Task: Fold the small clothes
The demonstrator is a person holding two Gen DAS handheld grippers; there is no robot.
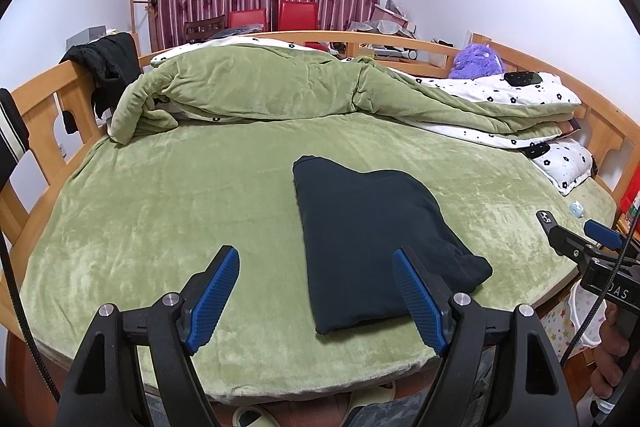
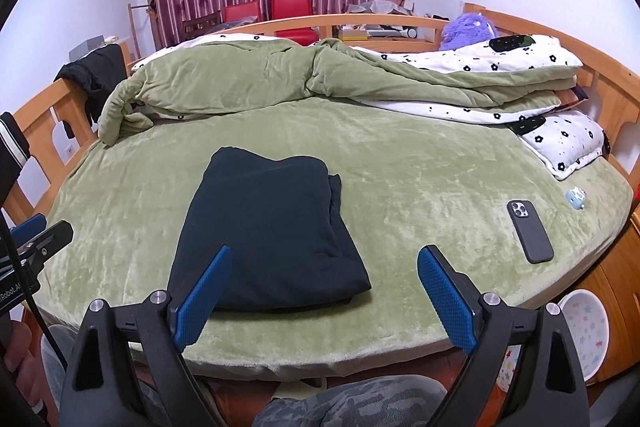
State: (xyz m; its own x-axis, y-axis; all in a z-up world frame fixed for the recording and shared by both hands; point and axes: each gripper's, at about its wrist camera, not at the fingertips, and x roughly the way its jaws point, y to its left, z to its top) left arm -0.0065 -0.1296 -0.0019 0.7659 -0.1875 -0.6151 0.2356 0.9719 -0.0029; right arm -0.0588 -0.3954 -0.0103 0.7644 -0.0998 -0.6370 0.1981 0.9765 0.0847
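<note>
A dark navy garment (image 1: 372, 239) lies folded into a compact rectangle on the green bed sheet (image 1: 160, 207), near the front edge. My left gripper (image 1: 316, 253) hovers open above the front edge; its right pad overlaps the garment's near part in the picture, and nothing is between its jaws. In the right wrist view the same garment (image 2: 272, 227) lies left of centre. My right gripper (image 2: 326, 253) is open and empty, its left pad over the garment's near corner. Each gripper also shows at the other view's edge: the right gripper (image 1: 580, 237) and the left gripper (image 2: 42, 227).
A black phone (image 2: 530, 231) and a small light-blue case (image 2: 575, 197) lie on the sheet to the right. A rumpled green quilt (image 2: 240, 79) and a flowered pillow (image 2: 568, 143) fill the back. Wooden rails (image 2: 40, 107) ring the bed. A starred white bin (image 2: 584, 331) stands beside it.
</note>
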